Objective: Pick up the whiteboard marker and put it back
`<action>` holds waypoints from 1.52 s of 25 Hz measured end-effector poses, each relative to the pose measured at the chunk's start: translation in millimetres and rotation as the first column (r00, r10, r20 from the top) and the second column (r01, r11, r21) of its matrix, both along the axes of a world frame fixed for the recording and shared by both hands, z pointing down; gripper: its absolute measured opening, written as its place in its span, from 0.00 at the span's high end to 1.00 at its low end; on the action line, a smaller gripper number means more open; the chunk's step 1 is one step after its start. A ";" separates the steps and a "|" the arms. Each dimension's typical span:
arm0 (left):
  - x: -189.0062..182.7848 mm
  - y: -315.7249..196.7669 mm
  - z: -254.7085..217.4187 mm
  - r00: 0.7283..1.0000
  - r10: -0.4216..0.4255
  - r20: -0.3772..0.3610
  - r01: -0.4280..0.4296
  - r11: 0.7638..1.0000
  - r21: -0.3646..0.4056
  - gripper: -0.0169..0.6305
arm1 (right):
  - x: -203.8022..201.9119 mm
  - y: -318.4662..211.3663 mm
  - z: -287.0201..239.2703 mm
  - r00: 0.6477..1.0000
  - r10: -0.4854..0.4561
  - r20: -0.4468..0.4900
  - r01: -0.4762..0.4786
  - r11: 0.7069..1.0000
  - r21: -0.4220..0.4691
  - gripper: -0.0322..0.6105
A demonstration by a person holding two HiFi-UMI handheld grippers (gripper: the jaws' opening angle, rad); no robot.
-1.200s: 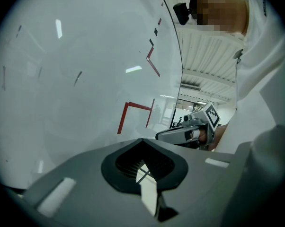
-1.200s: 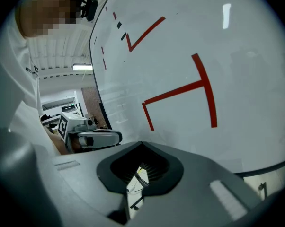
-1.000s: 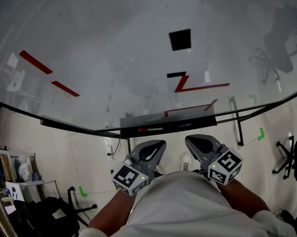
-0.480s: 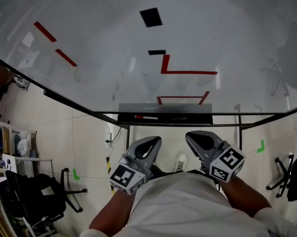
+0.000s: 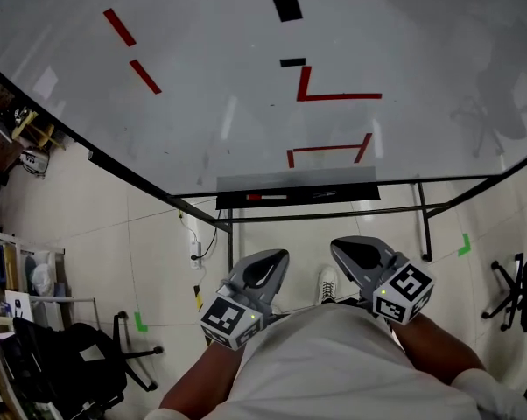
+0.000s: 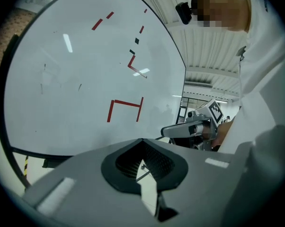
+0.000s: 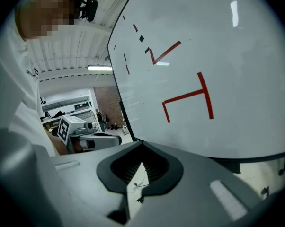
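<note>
Below the whiteboard, on its tray, I see the whiteboard marker lying flat, down-left of the board's red bracket. My left gripper and right gripper hang well short of the whiteboard, each with its jaws pressed together on nothing.

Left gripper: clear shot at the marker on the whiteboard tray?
Probably yes. The marker lies exposed on the tray, with nothing between it and the left gripper. Its jaws are shut and empty, near the body, so it must open and move forward.
</note>
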State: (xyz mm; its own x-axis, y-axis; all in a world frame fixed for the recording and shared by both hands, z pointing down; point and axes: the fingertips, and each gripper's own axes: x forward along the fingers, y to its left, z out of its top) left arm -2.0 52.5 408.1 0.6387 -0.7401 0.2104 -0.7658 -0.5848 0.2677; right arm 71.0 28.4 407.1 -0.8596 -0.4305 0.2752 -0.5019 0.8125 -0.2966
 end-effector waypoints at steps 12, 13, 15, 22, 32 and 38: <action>-37.7 84.7 1.4 0.983 0.181 0.003 -0.181 0.983 0.006 0.95 | -43.6 109.2 5.9 0.979 0.204 -0.020 -0.205 0.979 -0.023 0.95; -37.5 89.4 1.5 0.981 0.192 0.002 -0.192 0.981 0.006 0.95 | -42.3 115.6 5.8 0.976 0.218 -0.020 -0.218 0.976 -0.024 0.95; -35.1 98.5 0.0 0.979 0.206 -0.003 -0.206 0.979 0.005 0.95 | -38.1 125.7 5.7 0.971 0.237 -0.024 -0.238 0.971 -0.024 0.95; -21.5 108.7 -4.0 0.984 0.174 -0.026 -0.174 0.985 0.015 0.95 | -26.9 135.1 5.1 0.979 0.198 -0.039 -0.199 0.980 -0.015 0.95; 2.7 107.0 -8.6 0.994 0.105 -0.025 -0.105 0.994 0.022 0.95 | -3.6 137.6 18.5 0.992 0.099 -0.076 -0.101 0.994 -0.035 0.95; 9.9 107.2 -5.3 0.995 0.095 -0.007 -0.095 0.995 0.008 0.95 | -1.6 135.2 16.8 0.996 0.062 -0.070 -0.064 0.998 -0.027 0.95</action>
State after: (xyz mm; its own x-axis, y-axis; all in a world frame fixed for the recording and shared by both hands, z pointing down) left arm 7.9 159.7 402.8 0.7075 -0.6779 0.1998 -0.7049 -0.6566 0.2681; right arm 69.4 163.6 423.9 -0.8096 -0.4740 0.3462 -0.5717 0.7704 -0.2823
